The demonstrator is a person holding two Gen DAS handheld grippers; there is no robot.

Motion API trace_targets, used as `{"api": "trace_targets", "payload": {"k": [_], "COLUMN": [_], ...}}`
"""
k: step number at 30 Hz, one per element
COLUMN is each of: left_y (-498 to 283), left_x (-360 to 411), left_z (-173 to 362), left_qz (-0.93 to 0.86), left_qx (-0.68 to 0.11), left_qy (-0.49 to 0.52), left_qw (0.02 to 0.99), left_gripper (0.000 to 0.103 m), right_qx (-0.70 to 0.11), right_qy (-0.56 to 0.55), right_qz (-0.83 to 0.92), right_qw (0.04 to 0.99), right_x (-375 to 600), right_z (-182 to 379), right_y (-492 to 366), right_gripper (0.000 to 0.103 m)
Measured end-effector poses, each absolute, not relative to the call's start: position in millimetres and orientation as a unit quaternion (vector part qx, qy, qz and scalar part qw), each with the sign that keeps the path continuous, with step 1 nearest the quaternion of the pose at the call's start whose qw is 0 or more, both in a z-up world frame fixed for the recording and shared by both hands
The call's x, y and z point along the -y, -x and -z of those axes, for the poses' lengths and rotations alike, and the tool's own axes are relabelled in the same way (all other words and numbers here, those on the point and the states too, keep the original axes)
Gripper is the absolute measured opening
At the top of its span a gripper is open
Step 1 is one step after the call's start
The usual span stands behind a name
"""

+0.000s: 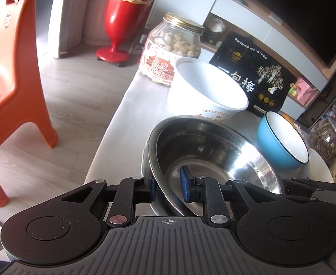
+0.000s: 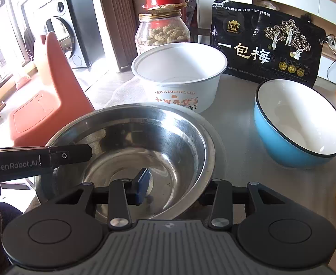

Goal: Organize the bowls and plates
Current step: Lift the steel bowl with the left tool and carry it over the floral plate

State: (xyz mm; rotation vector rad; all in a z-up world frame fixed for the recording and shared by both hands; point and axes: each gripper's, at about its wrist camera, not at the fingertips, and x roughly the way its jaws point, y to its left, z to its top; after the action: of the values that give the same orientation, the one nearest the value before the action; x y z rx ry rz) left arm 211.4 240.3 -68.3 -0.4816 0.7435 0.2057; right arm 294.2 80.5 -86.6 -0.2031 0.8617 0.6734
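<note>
Steel bowl (image 1: pixel 204 160) sits tilted at the near edge of a pale bench (image 1: pixel 122 114), and both pairs of tongs have hold of its rim from opposite sides. From the left wrist view, the left tongs (image 1: pixel 168 183) are narrow, with one blue pad outside the rim and the other inside, pinching the thin metal wall between them. In the right wrist view, the right tongs (image 2: pixel 172 186) straddle the nearer rim of the same steel bowl (image 2: pixel 131 146): one blue pad (image 2: pixel 142 178) shows inside the bowl, while the other finger is hidden behind the rim, so the grip looks closed on the rim but the outer contact cannot be seen. A black arm of the left tongs (image 2: pixel 53 158) reaches in from the left edge of that view to the bowl's rim.

Behind the steel bowl stands a white paper tub (image 2: pixel 179 73) with red lettering, empty inside. To its right a blue bowl (image 2: pixel 298 123) with a white interior rests on the bench, apart from the steel bowl. Farther back stand a glass jar of peanuts (image 2: pixel 162 32) with a gold lid and a black snack bag (image 2: pixel 266 43) leaning upright. An orange plastic chair (image 1: pixel 9 68) stands on the floor beside the bench.
</note>
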Motion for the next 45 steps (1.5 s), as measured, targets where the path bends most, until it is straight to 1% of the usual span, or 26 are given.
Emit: {"api": "trace_targets", "payload": {"k": [6,9,11,12,13,15,18,23,25,28,31,32,33,34,37,42,43,45], "left_y": [-208.9,-208.5,-208.7,-208.4,-208.6,-207.9,-206.3,-196.6,-192.3,-185.1,-176.0,-175.6,-176.1,-177.5,-184.6,-201.8,-202.9,-202.1], "left_x": [-246.2,-251.3,-252.5,-252.1,-250.4,-246.5,-243.8,-240.9,-239.3,-239.3,-250.6,-256.2,-261.4,-266.7,-271.2,-259.4,-256.7,-254.2], "left_z": [78.8,84.0,84.4,84.3,83.3,80.8,78.2,73.3,69.0,63.7,62.2,63.4,66.0,69.4,75.7,78.2,77.2,74.6], "left_qz": [-0.089,-0.083,-0.083,-0.084,-0.086,-0.09,-0.092,-0.082,-0.079,-0.079,-0.099,-0.105,-0.107,-0.106,-0.099,-0.109,-0.114,-0.123], "left_qx": [-0.345,-0.338,-0.336,-0.336,-0.337,-0.341,-0.347,-0.36,-0.362,-0.363,-0.348,-0.344,-0.345,-0.346,-0.352,-0.377,-0.378,-0.379], "left_qy": [0.241,0.258,0.263,0.263,0.26,0.251,0.246,0.266,0.268,0.272,0.303,0.318,0.334,0.353,0.38,0.34,0.325,0.306], "left_qw": [0.903,0.901,0.901,0.9,0.901,0.902,0.9,0.891,0.889,0.888,0.882,0.877,0.871,0.863,0.85,0.855,0.859,0.865], "left_gripper": [0.021,0.02,0.02,0.02,0.02,0.02,0.02,0.02,0.024,0.024,0.025,0.027,0.033,0.036,0.036,0.036,0.039,0.041], "right_qx": [-0.411,-0.399,-0.366,-0.354,-0.336,-0.324,-0.354,-0.418,-0.434,-0.424,-0.422,-0.422,-0.422,-0.421,-0.416,-0.415,-0.417,-0.423], "right_qy": [0.108,0.101,0.093,0.091,0.087,0.08,0.069,0.012,-0.003,-0.001,-0.004,-0.005,-0.006,-0.005,0.008,0.008,0.004,-0.017], "right_qz": [-0.307,-0.303,-0.285,-0.276,-0.261,-0.24,-0.234,-0.256,-0.26,-0.263,-0.266,-0.268,-0.269,-0.273,-0.283,-0.29,-0.291,-0.293], "right_qw": [0.851,0.86,0.881,0.889,0.901,0.911,0.903,0.872,0.863,0.867,0.867,0.866,0.866,0.865,0.864,0.862,0.861,0.857], "right_x": [-81.2,-75.2,-66.9,-64.0,-59.2,-54.0,-50.3,-47.0,-45.6,-43.9,-42.6,-42.0,-41.7,-41.2,-41.0,-41.0,-40.3,-36.9], "right_z": [95.2,90.5,82.6,80.0,76.9,75.8,84.3,106.9,113.9,116.2,115.2,114.9,114.8,115.0,115.0,115.5,115.2,114.5], "right_y": [-292.8,-289.4,-285.5,-284.2,-284.6,-289.1,-303.9,-316.9,-319.3,-315.0,-312.1,-311.5,-311.5,-311.7,-307.7,-308.4,-309.6,-315.3], "right_gripper": [0.04,0.041,0.048,0.056,0.059,0.059,0.059,0.059,0.059,0.058,0.058,0.058,0.059,0.061,0.063,0.064,0.064,0.064]}}
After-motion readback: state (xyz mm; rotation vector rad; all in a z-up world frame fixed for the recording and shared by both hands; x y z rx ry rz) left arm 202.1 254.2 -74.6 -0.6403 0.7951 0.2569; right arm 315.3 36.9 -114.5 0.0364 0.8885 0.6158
